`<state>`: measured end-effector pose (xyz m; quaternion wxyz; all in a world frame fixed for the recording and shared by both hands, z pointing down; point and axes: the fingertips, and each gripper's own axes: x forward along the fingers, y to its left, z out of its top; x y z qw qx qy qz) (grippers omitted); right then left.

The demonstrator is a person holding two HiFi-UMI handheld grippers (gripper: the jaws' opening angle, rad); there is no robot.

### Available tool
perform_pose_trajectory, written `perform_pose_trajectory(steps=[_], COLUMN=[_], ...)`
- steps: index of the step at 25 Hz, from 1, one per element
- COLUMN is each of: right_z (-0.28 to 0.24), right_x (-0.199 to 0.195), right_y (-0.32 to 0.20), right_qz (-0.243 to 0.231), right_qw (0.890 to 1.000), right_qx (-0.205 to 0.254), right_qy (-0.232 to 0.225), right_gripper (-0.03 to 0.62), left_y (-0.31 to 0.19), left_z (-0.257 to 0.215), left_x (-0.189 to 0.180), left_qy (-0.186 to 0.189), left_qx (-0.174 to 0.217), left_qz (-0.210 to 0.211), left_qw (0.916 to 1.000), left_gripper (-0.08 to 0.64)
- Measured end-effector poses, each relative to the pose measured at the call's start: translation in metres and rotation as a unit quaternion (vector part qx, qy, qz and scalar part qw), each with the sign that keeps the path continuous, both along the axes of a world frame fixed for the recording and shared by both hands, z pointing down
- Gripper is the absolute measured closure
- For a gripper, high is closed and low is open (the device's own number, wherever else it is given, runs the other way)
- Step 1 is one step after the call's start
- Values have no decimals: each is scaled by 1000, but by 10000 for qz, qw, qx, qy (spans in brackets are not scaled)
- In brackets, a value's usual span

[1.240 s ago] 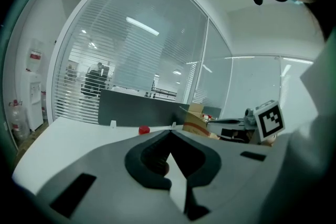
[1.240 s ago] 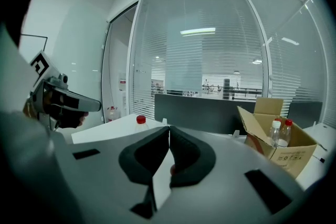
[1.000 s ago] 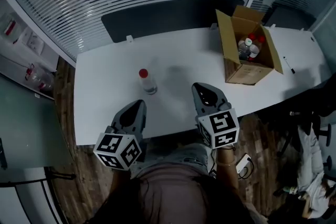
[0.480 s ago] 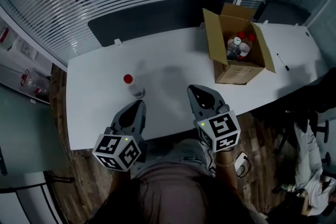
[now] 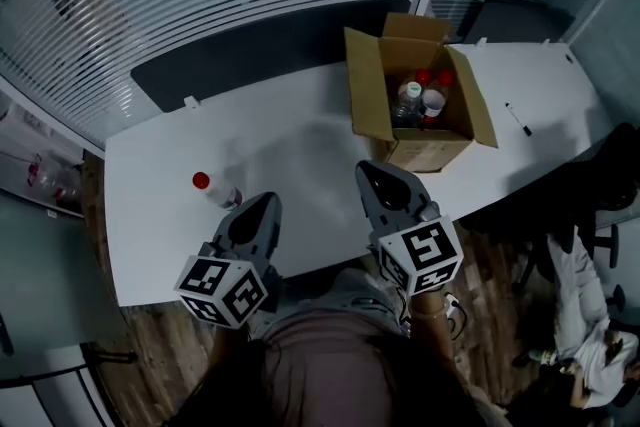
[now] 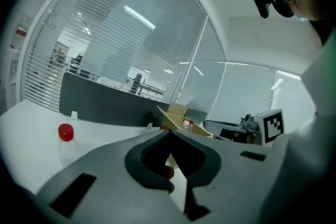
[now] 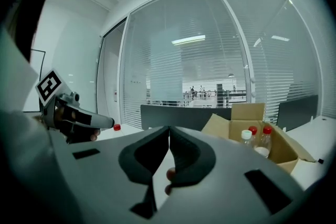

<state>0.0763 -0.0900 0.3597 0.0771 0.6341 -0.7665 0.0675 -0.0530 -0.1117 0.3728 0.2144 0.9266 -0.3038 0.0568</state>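
Both grippers hover over the near edge of a white table (image 5: 300, 150), touching nothing. My left gripper (image 5: 262, 199) is shut and empty; a clear bottle with a red cap (image 5: 207, 187) stands just to its left and slightly farther. My right gripper (image 5: 367, 167) is also shut and empty, just short of an open cardboard box (image 5: 372, 95) that holds several capped bottles (image 5: 418, 100). In the left gripper view the jaws (image 6: 169, 134) meet, with the red-capped bottle (image 6: 65, 135) at left and the box (image 6: 178, 119) ahead. In the right gripper view the jaws (image 7: 168, 128) meet, and the box (image 7: 239, 124) is ahead right.
A dark partition panel (image 5: 250, 55) runs along the table's far edge, with a glass wall and blinds behind. A pen (image 5: 518, 118) lies on the table right of the box. Office chairs (image 5: 600, 215) stand at the right. Wooden floor shows at the left.
The table, bottle and box have slid left in the head view, and the box now lies closer in front of the right gripper. Both grippers stay shut and empty.
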Motion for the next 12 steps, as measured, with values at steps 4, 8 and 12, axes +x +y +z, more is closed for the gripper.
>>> perform_pose_trajectory(steps=[4,8,12], right_z=[-3,-4,-3], right_x=[39,74,102], right_y=[-3,-9,-12], right_qz=[176,259,319], right_qw=[9998,9995,9994], right_qx=[14,36,42], right_qy=[73,150,150], right_gripper=[566,565,565], left_y=[-4,-10,-16], left_z=[2,5,5], left_x=[34,61,83], left_qy=[-10,-96,-97], left_qx=[-10,48,65], left_qz=[101,108,70], left_qw=[9999,9999,9999], left_gripper=[552,552,552])
